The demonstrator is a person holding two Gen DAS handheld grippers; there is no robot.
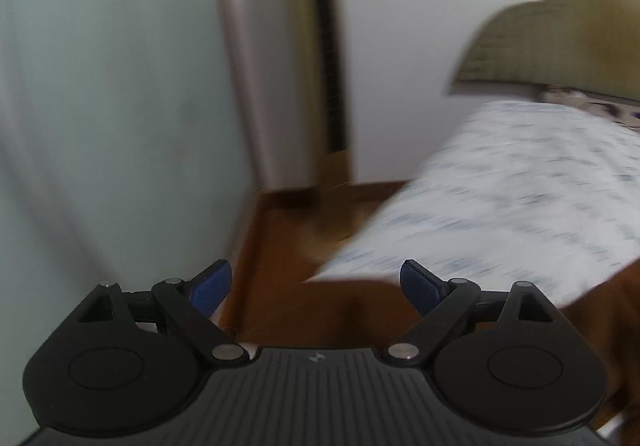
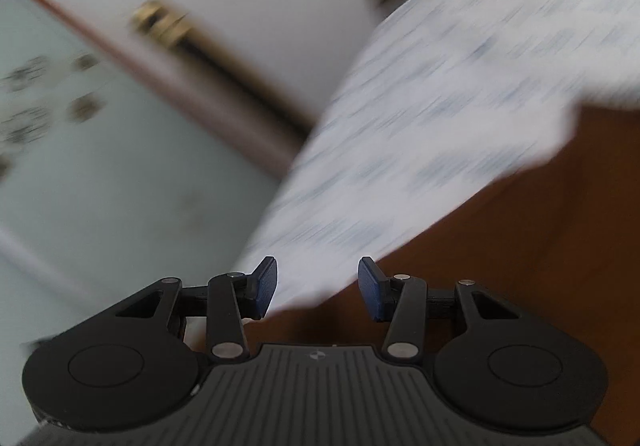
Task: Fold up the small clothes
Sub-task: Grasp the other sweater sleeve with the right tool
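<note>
White wall (image 1: 420, 57), brown wooden surface (image 1: 304, 246)

Home room, pale walls (image 1: 420, 65), wooden table (image 1: 304, 246), olive cushion (image 1: 560, 45)

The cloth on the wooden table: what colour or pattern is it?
White cloth with small blurred blue-grey marks, clearest in the right wrist view.

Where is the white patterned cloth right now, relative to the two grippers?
The white patterned cloth lies on the brown table, ahead and right of the open left gripper; in the right wrist view its corner reaches between the right gripper's open jaws.
</note>
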